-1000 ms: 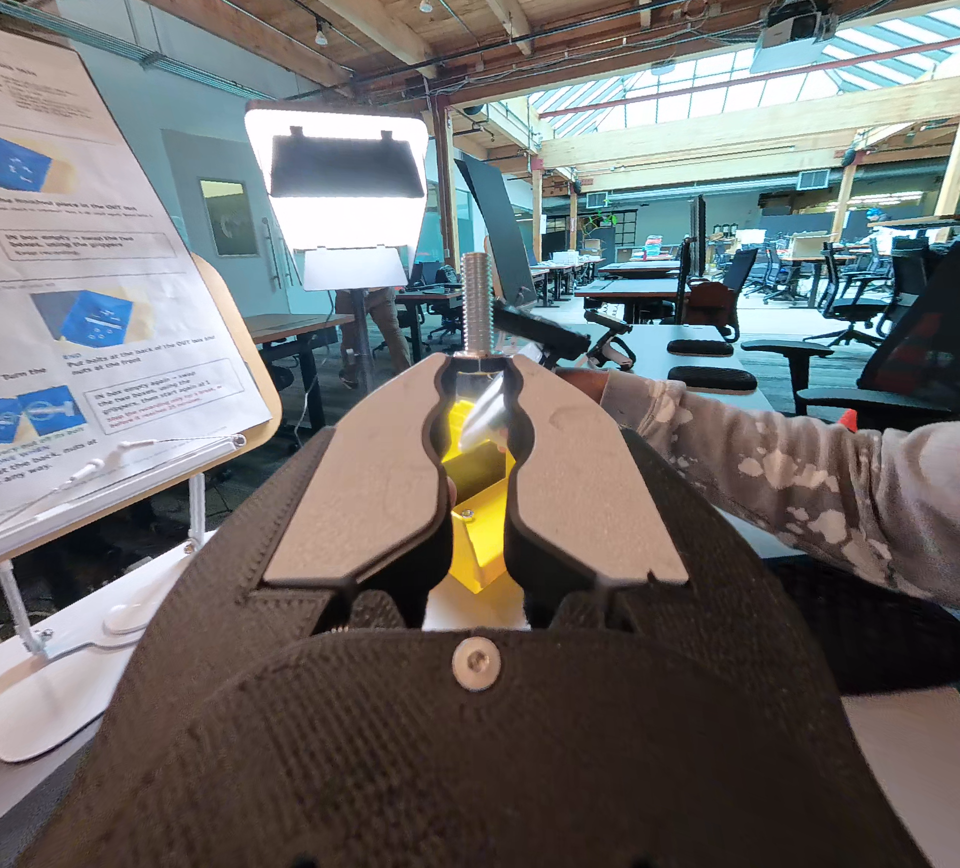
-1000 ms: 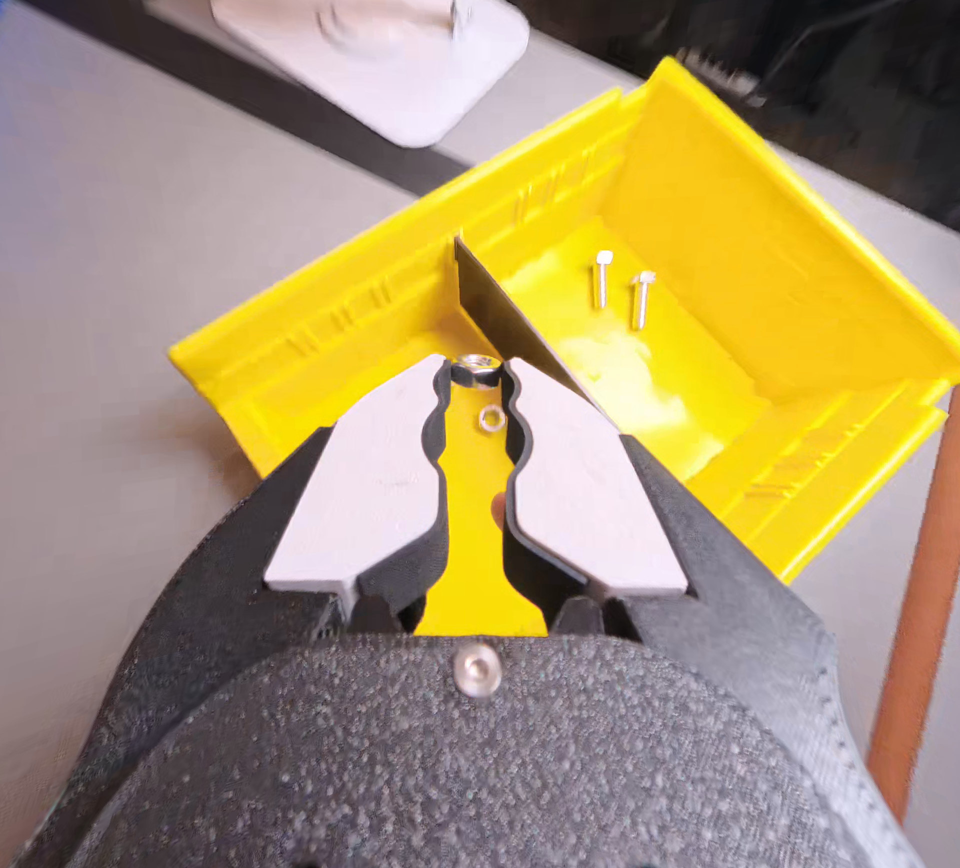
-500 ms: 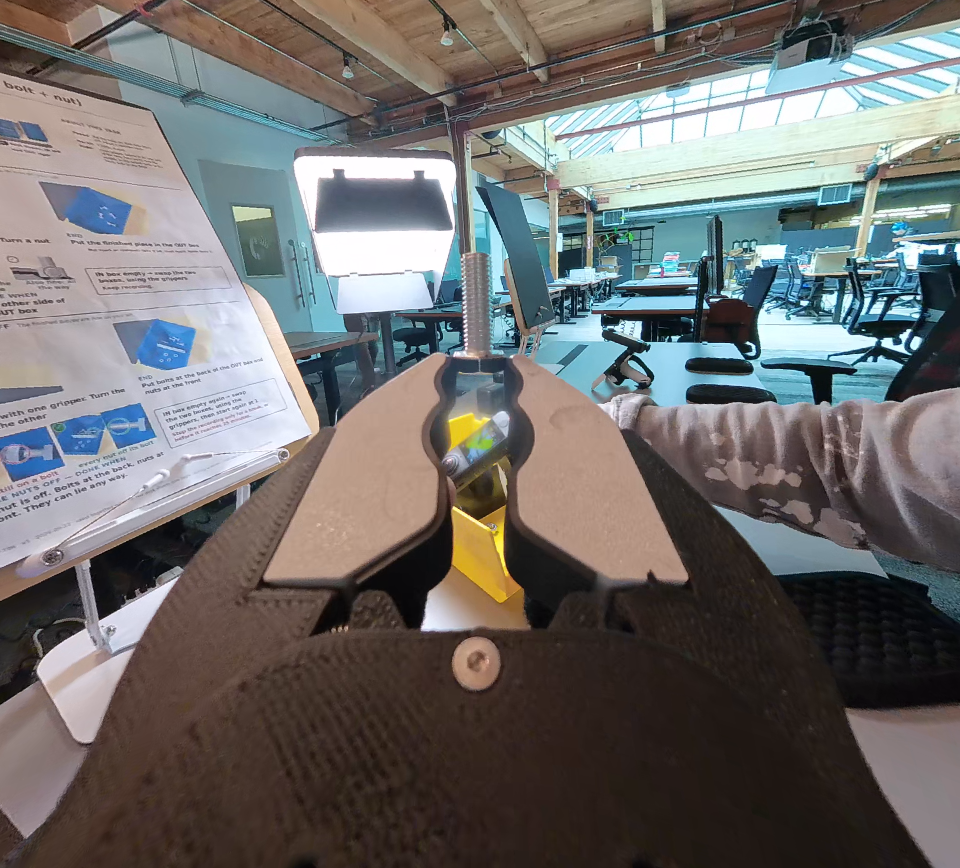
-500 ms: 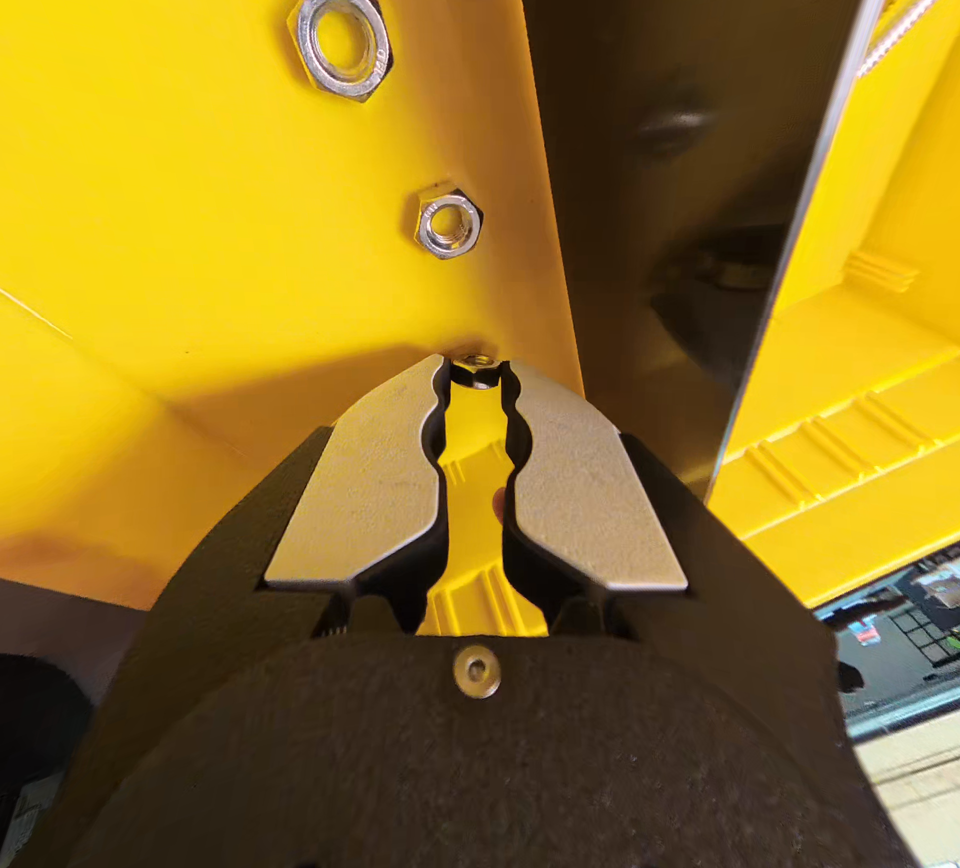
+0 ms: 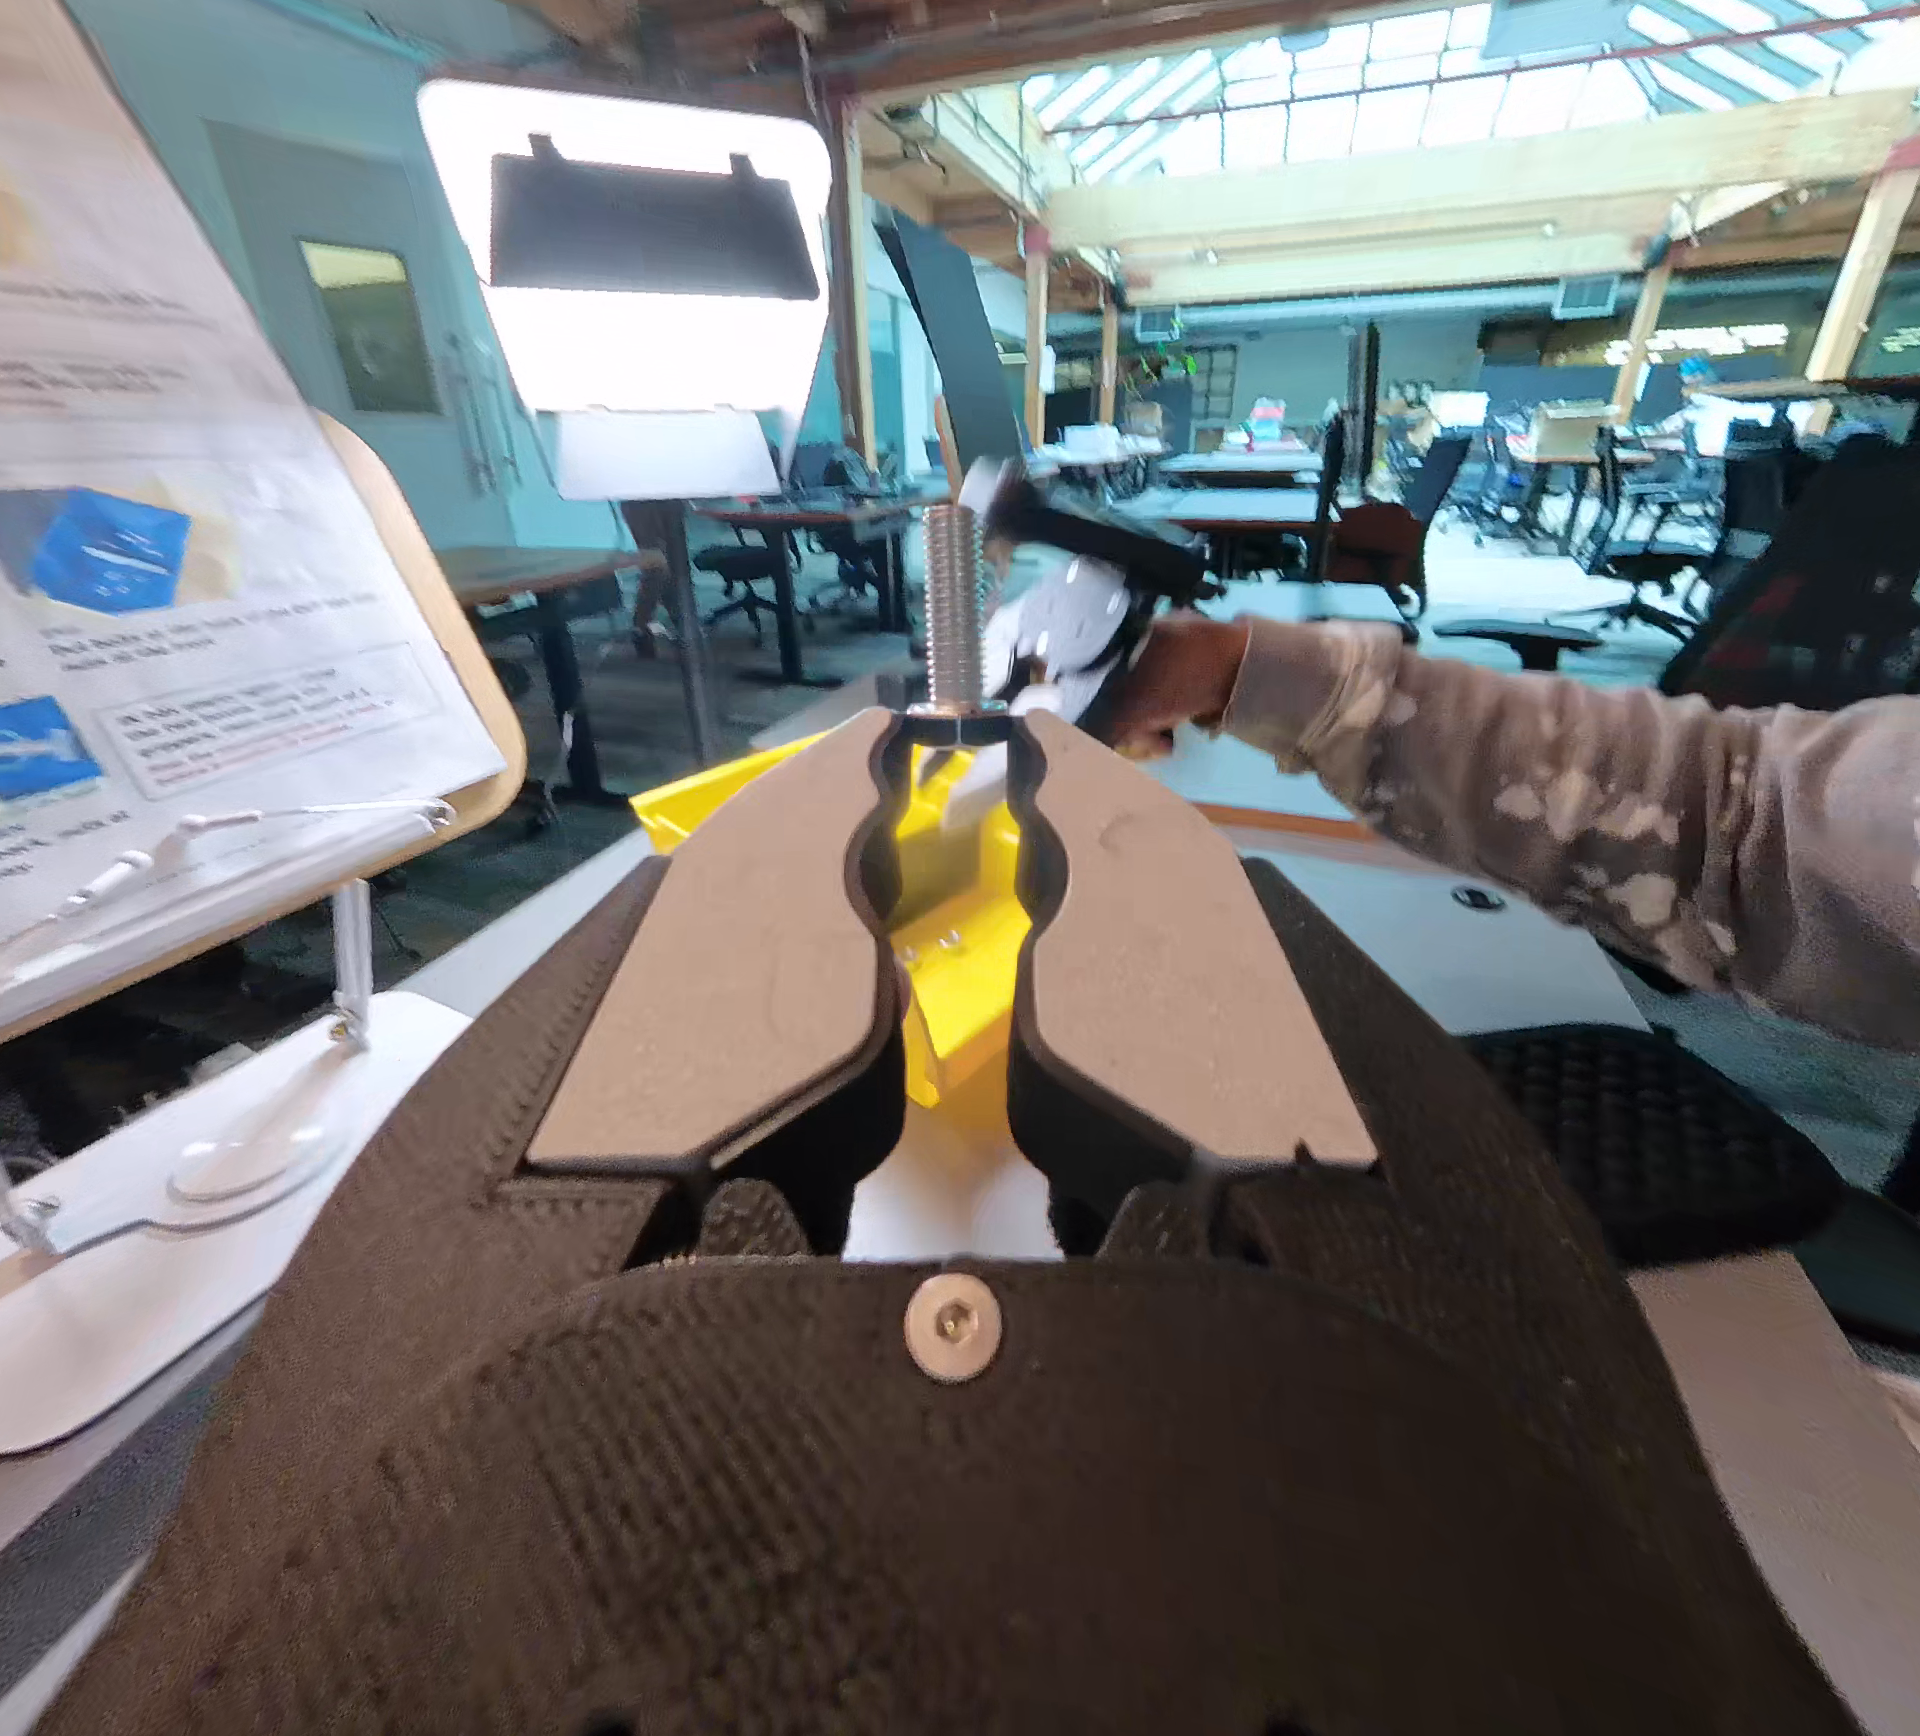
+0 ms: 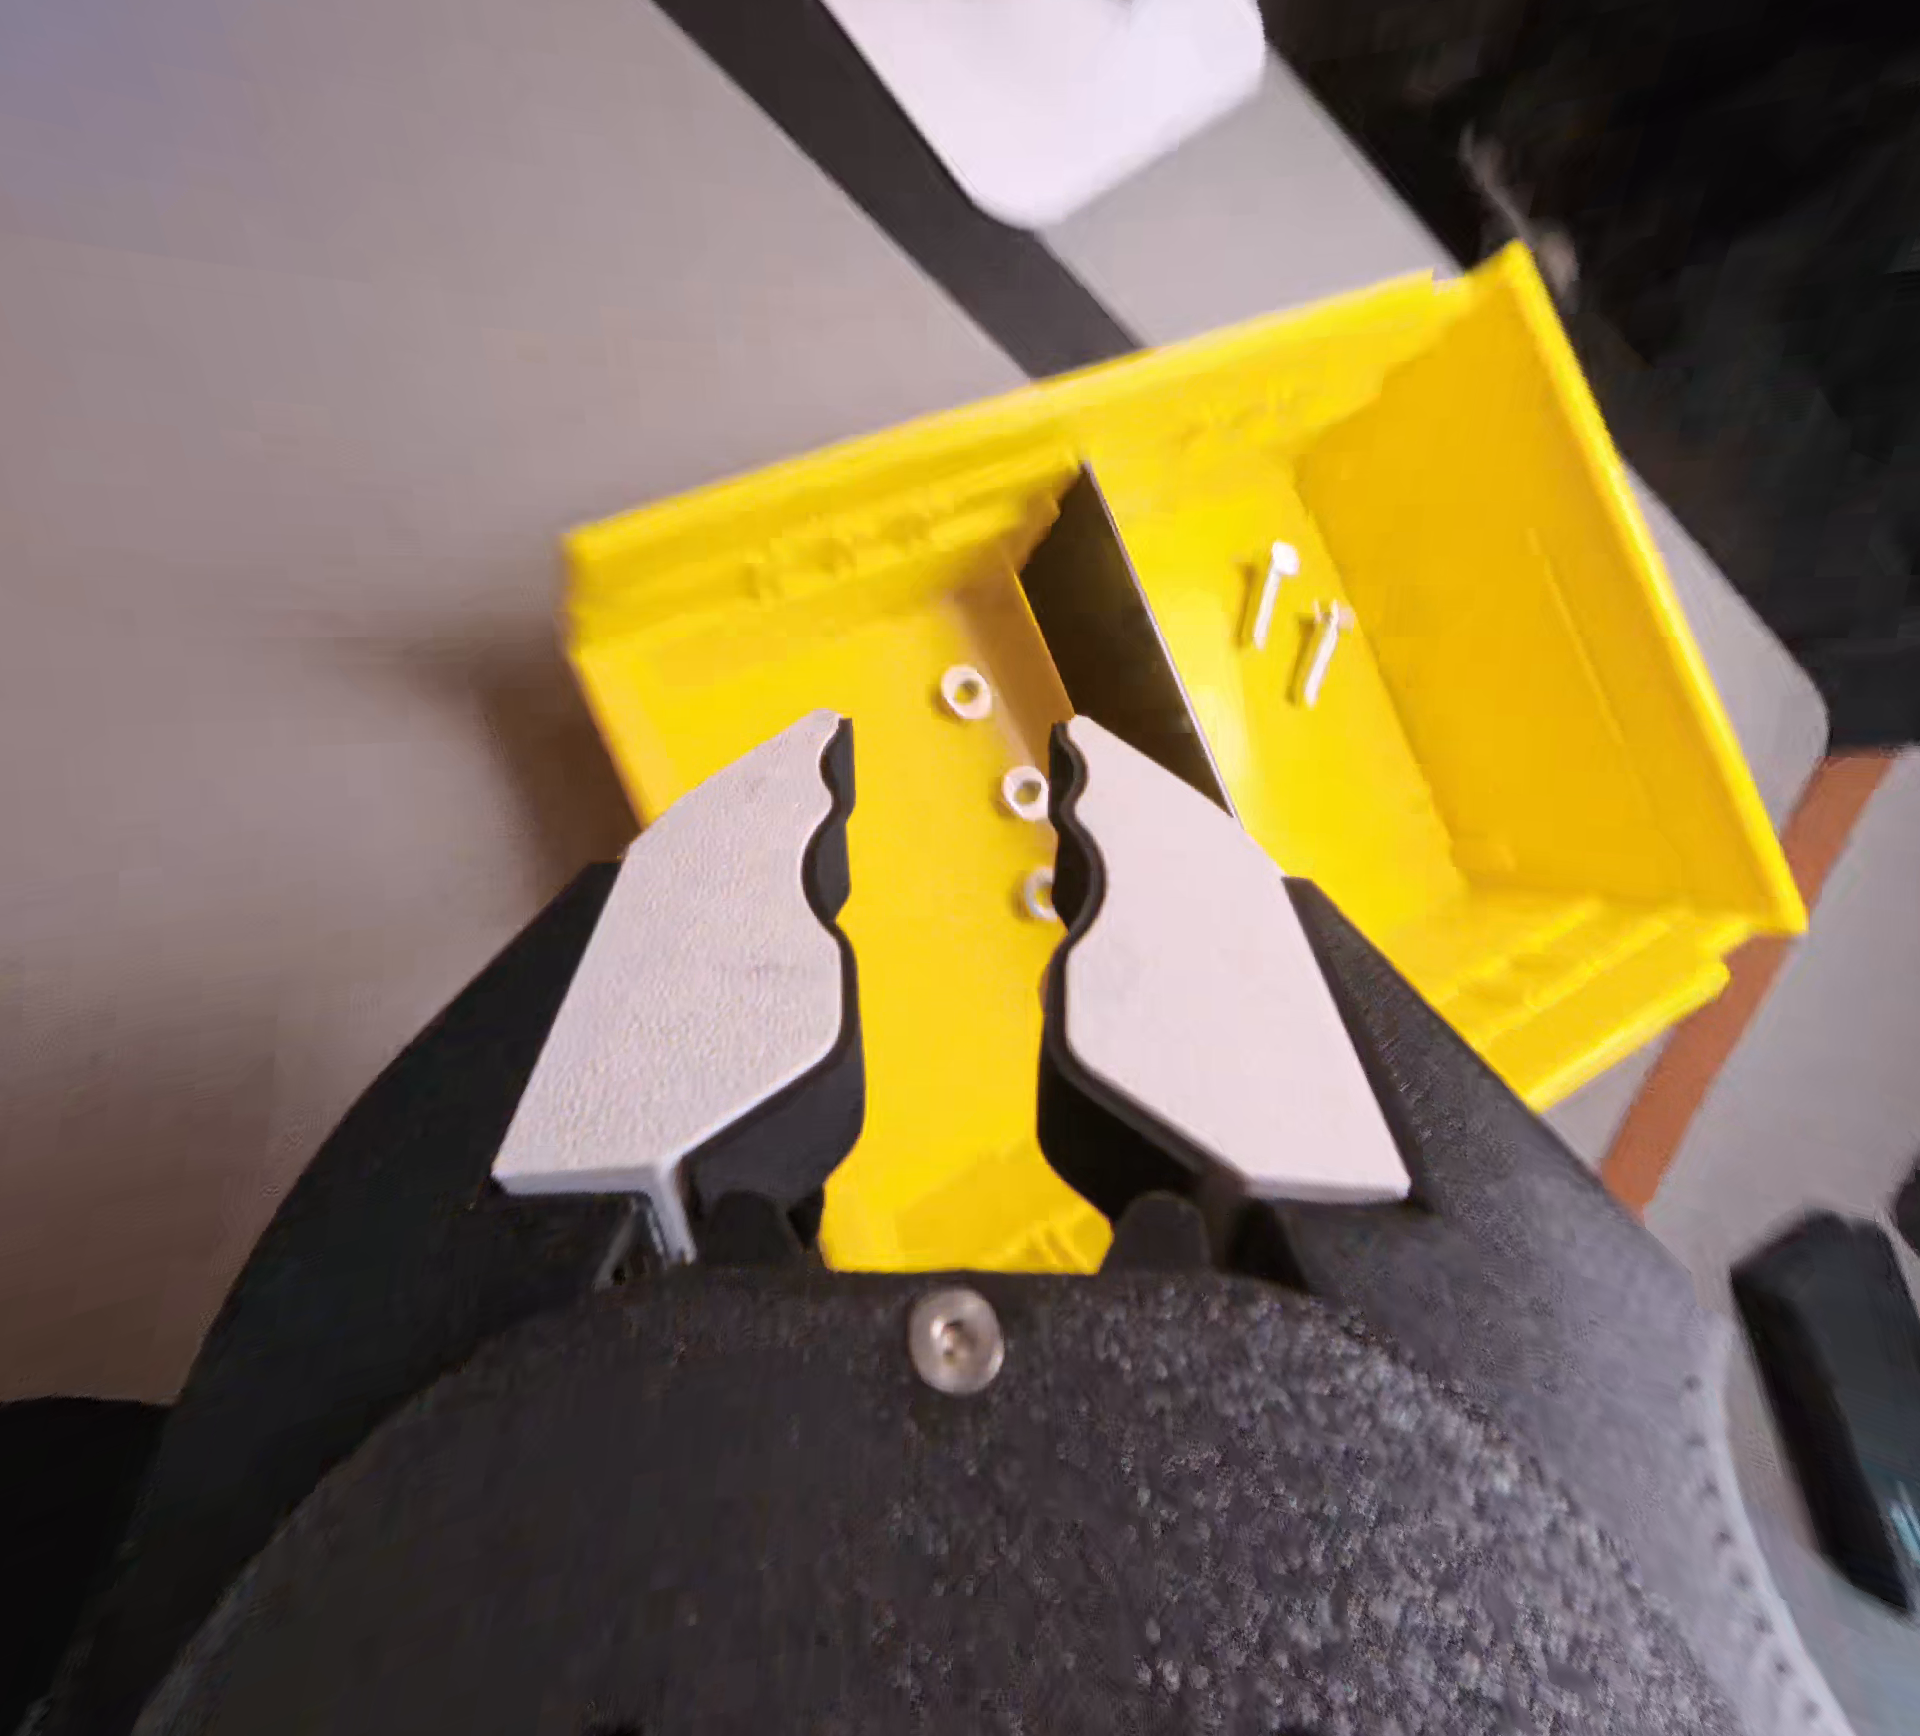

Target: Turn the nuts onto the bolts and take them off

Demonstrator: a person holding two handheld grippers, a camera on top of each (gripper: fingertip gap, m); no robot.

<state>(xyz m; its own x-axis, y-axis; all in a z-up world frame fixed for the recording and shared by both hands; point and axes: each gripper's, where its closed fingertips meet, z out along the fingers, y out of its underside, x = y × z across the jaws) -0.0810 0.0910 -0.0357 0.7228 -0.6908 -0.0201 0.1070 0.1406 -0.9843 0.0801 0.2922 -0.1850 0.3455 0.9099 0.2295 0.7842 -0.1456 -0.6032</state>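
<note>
My left gripper (image 5: 956,730) is shut on the head of a silver bolt (image 5: 954,616), whose threaded shank stands upright with no nut on it. The yellow bin (image 5: 727,793) shows behind and below the left fingers. My right gripper (image 6: 951,730) is open and empty above the yellow bin (image 6: 1558,751). Three loose nuts (image 6: 1027,791) lie in the near compartment, in front of a black divider (image 6: 1122,647). Two bolts (image 6: 1268,593) lie in the far compartment. The right gripper also shows blurred in the left wrist view (image 5: 1081,585), just beyond the bolt.
An instruction sheet on a stand (image 5: 208,543) is at the left, with its white base (image 6: 1039,24) beyond the bin. A lamp panel (image 5: 634,284) stands behind. A person's sleeve (image 5: 1558,803) reaches in from the right. A dark object (image 6: 1849,1354) lies at the right table edge. Some 30 cm of space lies between my two pairs of fingers.
My right gripper carried a nut down into the bin's near compartment, opened and let it go, then drew back up. My left gripper kept the bolt and shifted a little.
</note>
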